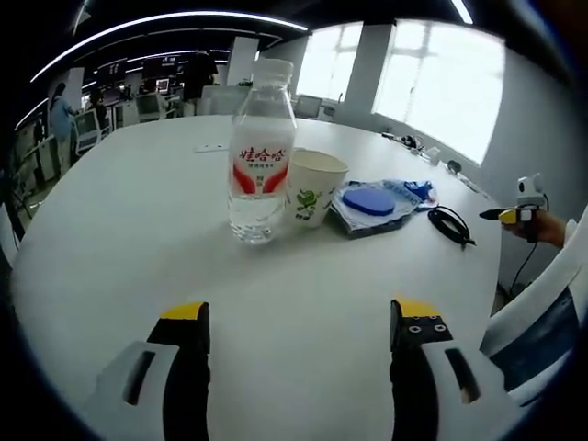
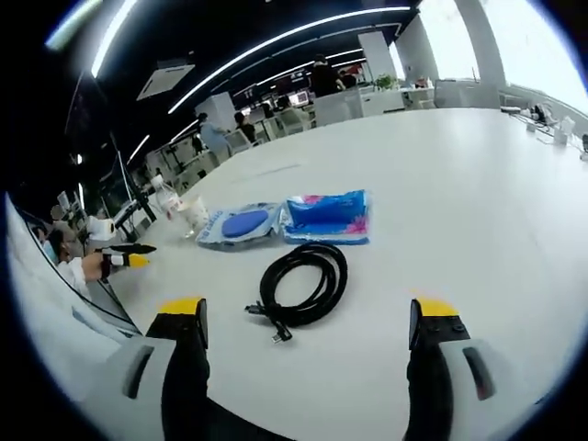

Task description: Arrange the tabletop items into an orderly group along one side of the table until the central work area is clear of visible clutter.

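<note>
In the left gripper view the left gripper (image 1: 299, 317) has its two yellow-tipped jaws spread wide with nothing between them, hovering over bare white desk (image 1: 138, 239). Beyond it stand one water bottle (image 1: 261, 156) and one paper cup (image 1: 312, 187), touching or very nearly so, both upright. The bottle is capped, and clear liquid shows in its lower part; what the cup holds cannot be seen from this angle. Just past the cup lies one clear pouch with a blue pad (image 1: 369, 201) inside it, and touching that a blue packet (image 1: 415, 190). Nearer the desk's edge by the person rests one coiled black cable (image 1: 451, 225). At that edge the other gripper (image 1: 514, 214) shows, held in a hand (image 1: 548, 227).

In the right gripper view the right gripper (image 2: 308, 320) is likewise wide open and holds nothing. The black cable (image 2: 303, 281) lies directly ahead of its jaws, coiled in a loop with its plug ends toward the gripper. Beyond it lie the blue packet (image 2: 328, 216) and the pouch with the blue pad (image 2: 241, 223), side by side and touching. The cup (image 2: 195, 213) and bottle (image 2: 168, 200) stand farther along, small and hard to read here. All five items sit in a loose row along the desk edge nearest the person.
</note>
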The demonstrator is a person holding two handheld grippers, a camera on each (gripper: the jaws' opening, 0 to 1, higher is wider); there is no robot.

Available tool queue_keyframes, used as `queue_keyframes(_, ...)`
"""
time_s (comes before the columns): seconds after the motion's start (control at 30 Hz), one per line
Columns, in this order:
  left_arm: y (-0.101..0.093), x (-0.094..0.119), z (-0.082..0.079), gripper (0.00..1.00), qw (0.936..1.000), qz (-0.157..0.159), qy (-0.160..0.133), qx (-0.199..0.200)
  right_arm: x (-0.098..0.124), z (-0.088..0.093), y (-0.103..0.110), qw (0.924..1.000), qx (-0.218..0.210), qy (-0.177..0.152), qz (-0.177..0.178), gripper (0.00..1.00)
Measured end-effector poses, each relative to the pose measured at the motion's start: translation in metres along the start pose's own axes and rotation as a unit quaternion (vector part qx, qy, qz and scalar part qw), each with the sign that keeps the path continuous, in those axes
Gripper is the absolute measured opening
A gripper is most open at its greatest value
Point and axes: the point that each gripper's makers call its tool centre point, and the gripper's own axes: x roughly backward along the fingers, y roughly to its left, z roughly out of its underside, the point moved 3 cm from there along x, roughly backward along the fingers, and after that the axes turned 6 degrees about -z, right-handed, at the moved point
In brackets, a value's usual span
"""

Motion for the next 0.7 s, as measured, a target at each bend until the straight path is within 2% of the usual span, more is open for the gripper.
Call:
queue_keyframes(0.13, -0.001, 0.0, 0.001, 0.82, 1.0, 0.001, 0.003, 0.0, -0.001, 0.006, -0.002, 0.9999, -0.004, 0.01, 0.001, 0.89)
queue_keyframes(0.33, -0.005, -0.002, 0.005, 0.82, 0.9999, 0.005, 0.013, -0.009, -0.004, 0.021, -0.007, 0.9988, -0.023, 0.044, 0.005, 0.88)
queue_keyframes(0.5, -0.013, -0.004, 0.008, 0.82, 0.9995, 0.013, 0.024, -0.015, -0.004, 0.028, -0.006, 0.9976, -0.023, 0.065, 0.005, 0.88)
queue_keyframes(0.7, -0.013, -0.004, 0.007, 0.83, 0.9993, 0.018, 0.025, -0.023, -0.005, 0.031, -0.006, 0.9969, -0.029, 0.074, 0.004, 0.88)
